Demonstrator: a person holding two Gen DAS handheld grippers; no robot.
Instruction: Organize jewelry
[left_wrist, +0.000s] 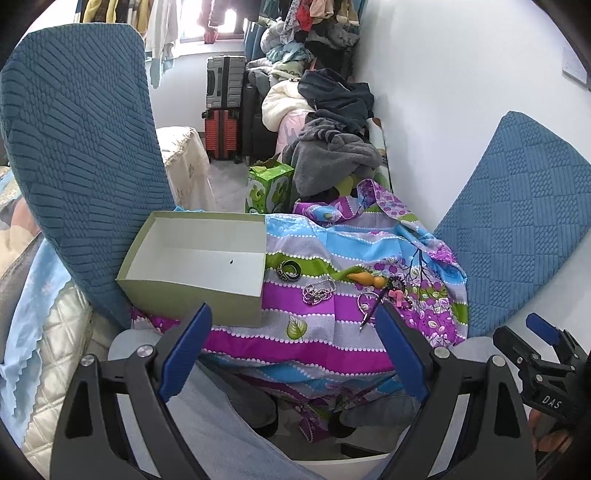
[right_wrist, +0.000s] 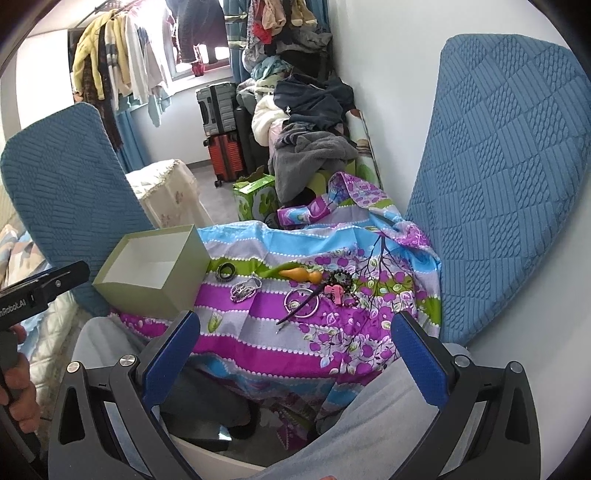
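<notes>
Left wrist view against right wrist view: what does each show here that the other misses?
Only the left wrist view shows the right gripper at its lower right edge, and the dark speck on the floor of the box. Only the right wrist view shows a hand gripping the left gripper's handle, plus the yellow garments hanging by the window. Both show the open, empty box, black ring, bead chain, orange piece, silver bangle and both grippers open, holding nothing.

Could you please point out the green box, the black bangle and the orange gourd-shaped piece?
green box (left_wrist: 192, 295), left wrist view, front wall.
black bangle (left_wrist: 289, 270), left wrist view, its near rim.
orange gourd-shaped piece (right_wrist: 299, 275), right wrist view, its middle.
</notes>
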